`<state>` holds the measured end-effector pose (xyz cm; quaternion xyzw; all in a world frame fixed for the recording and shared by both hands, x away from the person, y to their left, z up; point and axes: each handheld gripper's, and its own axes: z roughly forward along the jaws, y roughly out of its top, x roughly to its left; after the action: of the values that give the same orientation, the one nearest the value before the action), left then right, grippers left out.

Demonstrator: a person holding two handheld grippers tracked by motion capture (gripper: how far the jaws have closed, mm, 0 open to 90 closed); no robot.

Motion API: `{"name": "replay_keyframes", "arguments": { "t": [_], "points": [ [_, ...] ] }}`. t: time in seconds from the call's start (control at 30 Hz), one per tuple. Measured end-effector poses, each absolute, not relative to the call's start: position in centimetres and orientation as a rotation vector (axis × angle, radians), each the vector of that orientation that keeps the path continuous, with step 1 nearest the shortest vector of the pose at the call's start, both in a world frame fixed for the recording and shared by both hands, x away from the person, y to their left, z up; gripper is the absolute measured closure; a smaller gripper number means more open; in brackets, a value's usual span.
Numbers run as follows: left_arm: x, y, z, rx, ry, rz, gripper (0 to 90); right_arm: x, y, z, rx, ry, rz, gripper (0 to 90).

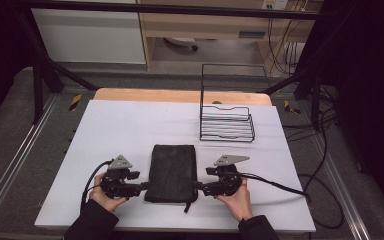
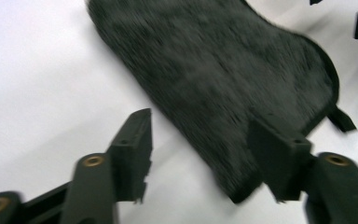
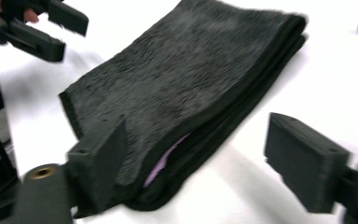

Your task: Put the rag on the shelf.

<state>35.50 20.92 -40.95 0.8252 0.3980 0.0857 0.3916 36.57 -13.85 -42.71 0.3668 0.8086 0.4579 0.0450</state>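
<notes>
Two forearms in dark sleeves come in from the near edge of the desk [image 1: 130,115], which is covered in white. Each hand holds a tool level and pointing inward at the other, so the two face each other across a folded black towel [image 1: 171,172].

That towel lies flat on the near middle of the desk, a neat rectangle with its long sides running away from the person. It is a dark, fuzzy pile cloth folded into several layers; in the right gripper view the stacked edges show along one side, with a sliver of pale purple between the layers near the corner. A short black loop or tag sticks out from the near right corner.

Toward the far right of the desk, well apart from the towel, stands a black wire rack [image 1: 227,120] with a tall open frame at its back.

At the towel's near left corner, the left tool [image 1: 144,187] has its jaws apart, one over the cloth edge and one over bare white, neither pressing. By the near right corner, the right tool [image 1: 198,187] also has its jaws spread, one beside the folded edge and the other clear of it.

No brand, label or writing can be read anywhere.
</notes>
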Motion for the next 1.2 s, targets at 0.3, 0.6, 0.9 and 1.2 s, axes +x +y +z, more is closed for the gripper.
{"name": "replay_keyframes", "arguments": {
  "t": [0.3,0.6,0.9,1.2],
  "points": [
    [38.9,21.1,-39.6,2.06,1.014,0.254,21.0,38.1,-14.6,-41.4,1.116,2.405,1.446,8.5],
    [42.6,19.3,-39.8,2.057,1.043,0.265,19.1,39.1,-14.7,-41.5,1.132,2.384,1.413,5.2],
    [46.3,17.9,-41.6,2.06,1.145,0.272,31.7,39.7,-14.4,-42.0,1.135,2.39,1.376,4.9],
    [47.6,17.8,-43.8,2.086,1.216,0.239,47.9,40.2,-14.4,-42.2,1.138,2.392,1.363,8.7]
  ]
}}
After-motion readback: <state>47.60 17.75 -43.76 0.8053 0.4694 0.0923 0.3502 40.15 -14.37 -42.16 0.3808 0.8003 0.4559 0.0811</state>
